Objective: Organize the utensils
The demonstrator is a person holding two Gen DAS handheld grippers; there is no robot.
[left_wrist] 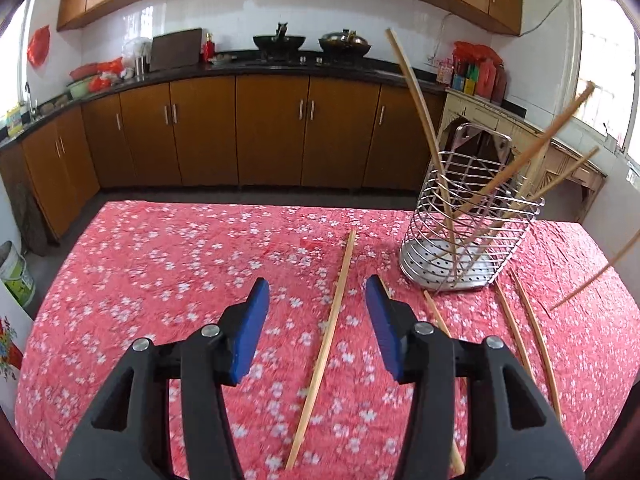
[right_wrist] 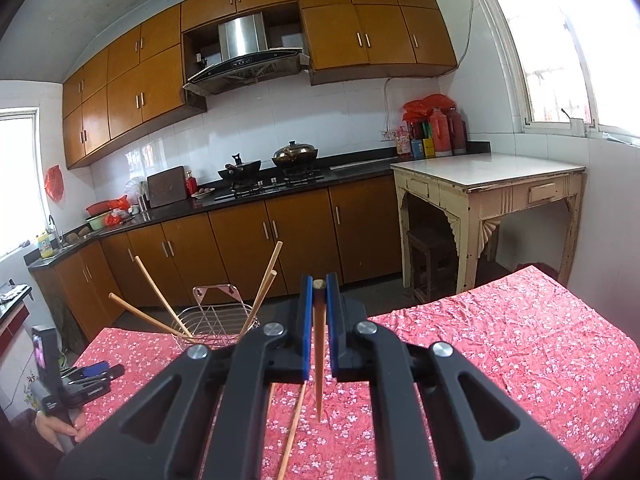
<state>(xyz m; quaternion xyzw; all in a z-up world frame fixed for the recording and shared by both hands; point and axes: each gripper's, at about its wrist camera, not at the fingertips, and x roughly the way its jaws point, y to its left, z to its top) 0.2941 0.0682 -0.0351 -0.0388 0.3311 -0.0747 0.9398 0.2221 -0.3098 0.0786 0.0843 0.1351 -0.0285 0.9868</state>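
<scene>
A wire utensil holder (left_wrist: 468, 224) stands on the red floral tablecloth (left_wrist: 160, 280) at the right, with several wooden chopsticks (left_wrist: 416, 92) leaning in it. My left gripper (left_wrist: 318, 296) is open above a loose chopstick (left_wrist: 324, 340) that lies between its jaws' line on the cloth. More chopsticks (left_wrist: 532, 328) lie right of it. My right gripper (right_wrist: 319, 300) is shut on a chopstick (right_wrist: 318, 344), which hangs down above the cloth, right of the holder (right_wrist: 212, 324). That chopstick's tip shows at the right edge of the left wrist view (left_wrist: 596, 276).
Another chopstick (right_wrist: 294, 428) lies on the cloth under my right gripper. The left gripper and the hand holding it show at the left (right_wrist: 80, 376). Kitchen cabinets (left_wrist: 240, 132) and a cream side table (right_wrist: 488, 184) stand beyond the table's far edge.
</scene>
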